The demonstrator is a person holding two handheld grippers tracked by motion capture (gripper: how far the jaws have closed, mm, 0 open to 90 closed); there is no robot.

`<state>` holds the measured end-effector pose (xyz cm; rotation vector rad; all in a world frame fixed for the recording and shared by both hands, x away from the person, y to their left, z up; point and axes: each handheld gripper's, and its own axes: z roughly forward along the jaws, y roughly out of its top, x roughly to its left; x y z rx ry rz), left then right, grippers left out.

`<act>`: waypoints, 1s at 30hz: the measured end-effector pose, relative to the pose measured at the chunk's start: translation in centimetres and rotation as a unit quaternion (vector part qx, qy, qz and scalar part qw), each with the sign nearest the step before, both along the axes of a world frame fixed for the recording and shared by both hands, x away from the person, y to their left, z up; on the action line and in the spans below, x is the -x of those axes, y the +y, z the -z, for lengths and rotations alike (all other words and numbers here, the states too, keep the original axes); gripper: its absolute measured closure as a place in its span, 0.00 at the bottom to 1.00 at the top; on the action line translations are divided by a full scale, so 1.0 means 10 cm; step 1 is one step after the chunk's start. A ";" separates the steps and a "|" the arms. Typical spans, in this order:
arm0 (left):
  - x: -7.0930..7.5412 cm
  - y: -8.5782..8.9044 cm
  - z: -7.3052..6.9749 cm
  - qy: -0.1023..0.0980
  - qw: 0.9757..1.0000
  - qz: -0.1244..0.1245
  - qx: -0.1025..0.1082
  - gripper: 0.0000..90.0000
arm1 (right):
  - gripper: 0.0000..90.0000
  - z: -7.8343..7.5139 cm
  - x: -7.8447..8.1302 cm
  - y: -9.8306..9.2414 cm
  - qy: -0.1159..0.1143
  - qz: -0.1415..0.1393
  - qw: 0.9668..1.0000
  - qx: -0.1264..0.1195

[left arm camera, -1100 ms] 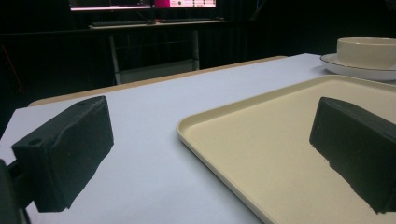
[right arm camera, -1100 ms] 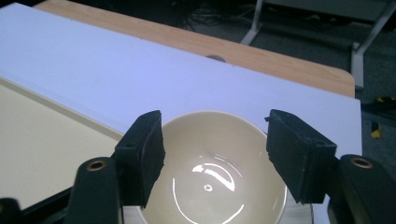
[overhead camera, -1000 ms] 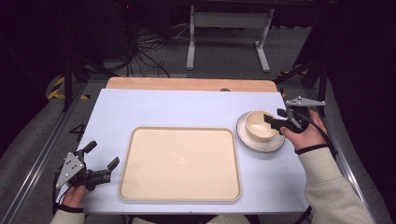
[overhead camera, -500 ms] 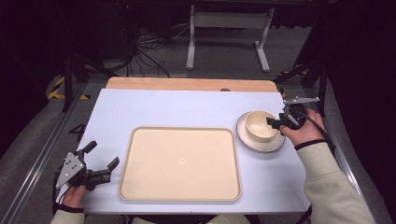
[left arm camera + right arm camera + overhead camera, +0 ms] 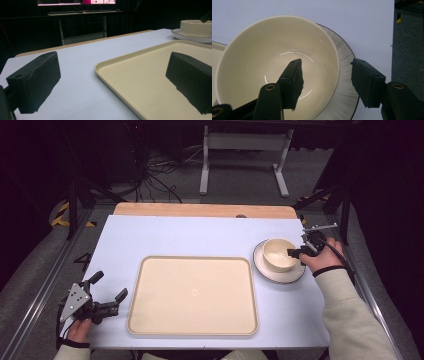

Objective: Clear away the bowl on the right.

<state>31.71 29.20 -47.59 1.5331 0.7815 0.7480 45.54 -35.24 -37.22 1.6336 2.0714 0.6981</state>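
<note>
Table point(image 5: 200, 237) | bowl point(image 5: 274, 67) rim between open right gripper point(image 5: 327, 80) jaws | left gripper point(image 5: 112, 82) jaws open

Table point(image 5: 175, 237) with tray point(image 5: 192, 295), plate point(image 5: 278, 273)

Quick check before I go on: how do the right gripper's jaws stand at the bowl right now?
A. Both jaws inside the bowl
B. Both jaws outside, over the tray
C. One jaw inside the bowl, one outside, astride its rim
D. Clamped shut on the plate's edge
C. In the right gripper view, the right gripper is open, one jaw over the inside of the bowl and the other outside its rim above the plate.
</note>
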 end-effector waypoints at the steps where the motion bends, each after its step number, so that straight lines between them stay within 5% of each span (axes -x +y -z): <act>1: 0.00 0.00 0.00 0.000 1.000 0.000 0.000 0.00 | 0.50 0.01 -0.01 -0.01 0.005 0.002 1.000 -0.002; 17: 0.00 0.00 0.00 -0.001 1.000 0.000 0.001 0.00 | 0.69 0.18 -0.13 -0.08 0.090 0.046 0.994 -0.046; 30: 0.00 0.00 0.00 -0.001 1.000 0.000 0.001 0.00 | 0.88 0.16 -0.15 -0.06 0.120 0.089 0.986 -0.074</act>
